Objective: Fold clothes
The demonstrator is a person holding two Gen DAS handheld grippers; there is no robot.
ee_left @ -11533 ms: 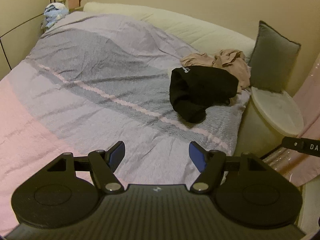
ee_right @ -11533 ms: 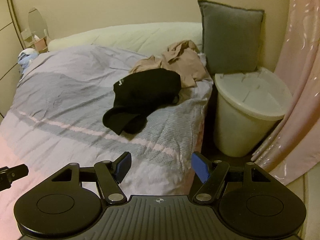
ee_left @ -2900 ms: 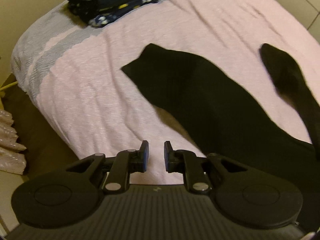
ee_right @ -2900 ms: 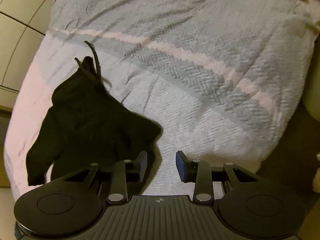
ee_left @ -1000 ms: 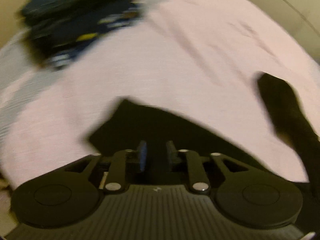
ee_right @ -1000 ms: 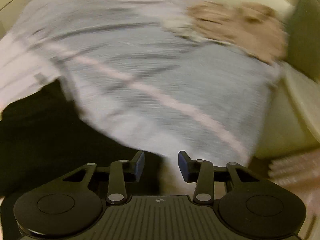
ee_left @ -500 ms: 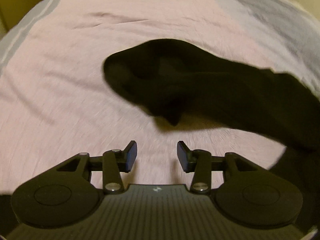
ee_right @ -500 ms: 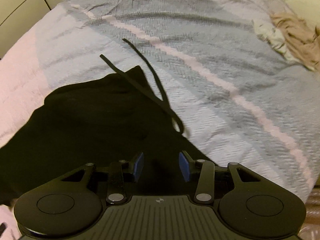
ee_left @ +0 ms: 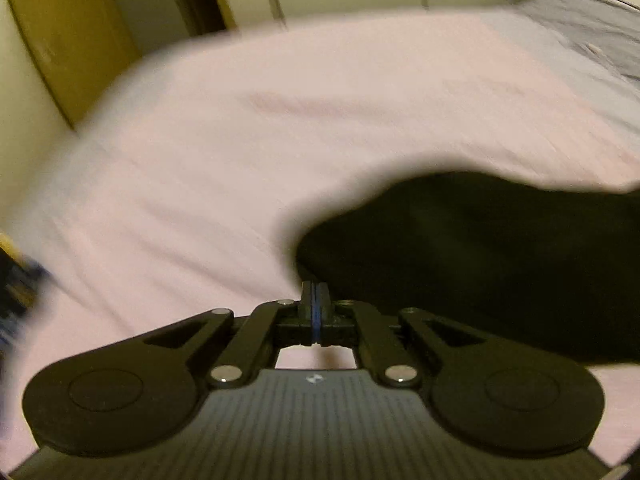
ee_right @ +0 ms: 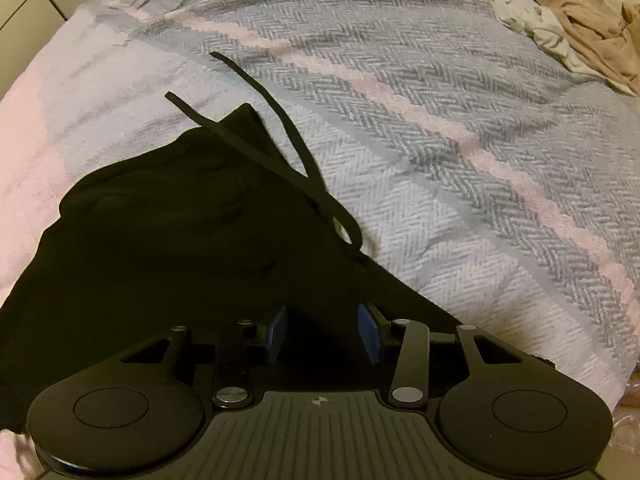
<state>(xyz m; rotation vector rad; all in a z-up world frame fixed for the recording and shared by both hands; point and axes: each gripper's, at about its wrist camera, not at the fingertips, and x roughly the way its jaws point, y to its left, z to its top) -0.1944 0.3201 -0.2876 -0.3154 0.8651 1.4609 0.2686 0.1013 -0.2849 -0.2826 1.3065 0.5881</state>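
L tool point(ee_left: 315, 294) has just snapped closed — half a sec ago its jaws stood apart over bare pink cover, now pads meet at the edge of the black garment point(ee_left: 480, 256); can't tell if cloth is pinched between them, view's blurred. R tool point(ee_right: 323, 330) sits half-open over the waist end, nothing clenched, drawstring point(ee_right: 280, 148) trailing ahead. Garment lies spread on the bed point(ee_right: 460, 184). Prob. the start of a fold, w/ R grip not yet made.
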